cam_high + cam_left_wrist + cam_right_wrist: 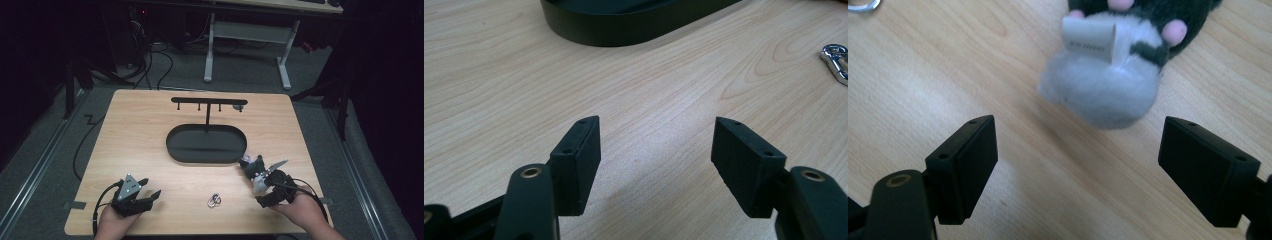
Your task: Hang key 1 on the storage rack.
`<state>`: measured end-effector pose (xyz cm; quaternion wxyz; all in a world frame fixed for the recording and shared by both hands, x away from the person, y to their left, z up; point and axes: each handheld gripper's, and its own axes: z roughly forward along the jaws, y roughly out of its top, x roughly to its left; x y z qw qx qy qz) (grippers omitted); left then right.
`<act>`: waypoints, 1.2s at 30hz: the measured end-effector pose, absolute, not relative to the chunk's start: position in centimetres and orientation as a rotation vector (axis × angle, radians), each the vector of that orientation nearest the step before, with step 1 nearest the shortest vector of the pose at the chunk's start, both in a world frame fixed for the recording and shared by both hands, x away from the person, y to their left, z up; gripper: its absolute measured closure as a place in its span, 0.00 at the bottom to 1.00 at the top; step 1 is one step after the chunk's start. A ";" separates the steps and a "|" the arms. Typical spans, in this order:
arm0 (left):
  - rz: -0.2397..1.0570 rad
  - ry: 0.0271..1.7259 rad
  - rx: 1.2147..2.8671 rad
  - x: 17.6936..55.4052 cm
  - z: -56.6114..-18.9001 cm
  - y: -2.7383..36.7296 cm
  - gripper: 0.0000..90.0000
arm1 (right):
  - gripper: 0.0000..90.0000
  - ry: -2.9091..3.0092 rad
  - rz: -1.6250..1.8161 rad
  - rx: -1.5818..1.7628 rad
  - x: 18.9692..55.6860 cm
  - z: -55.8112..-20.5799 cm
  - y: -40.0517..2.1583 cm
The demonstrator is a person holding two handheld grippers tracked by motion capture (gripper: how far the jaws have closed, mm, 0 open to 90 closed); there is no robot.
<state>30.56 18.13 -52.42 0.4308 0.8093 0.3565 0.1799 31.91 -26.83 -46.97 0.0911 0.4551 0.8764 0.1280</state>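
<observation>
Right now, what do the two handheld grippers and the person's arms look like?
Both are black two-jaw units. The left gripper carries a grey three-cornered plate on top and trails a black cable. The right gripper also has a grey plate and a looping black cable. Their fingers are flat rectangular black pads with small screw holes, on arms with brass-coloured pivot rivets. No sleeves are visible on the forearms.

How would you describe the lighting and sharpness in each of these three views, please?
High view: the table is lit while its surroundings fall into darkness, and the whole picture is soft. Left gripper view: sharp wood grain, with glare on the metal clip. Right gripper view: the plush toy is blurred, while the right gripper jaws look crisp.
</observation>
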 end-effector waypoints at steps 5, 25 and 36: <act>0.453 0.889 2.019 30.6 -52.4 18.2 0.41 | 0.17 2.615 0.350 1.391 33.3 -46.8 -26.6; 0.461 0.878 2.035 30.4 -52.4 18.0 0.41 | 0.24 2.627 0.271 1.517 36.5 -47.7 -25.2; 0.457 0.867 2.046 30.3 -52.6 17.8 0.41 | 0.37 2.612 0.282 1.652 37.5 -48.2 -25.8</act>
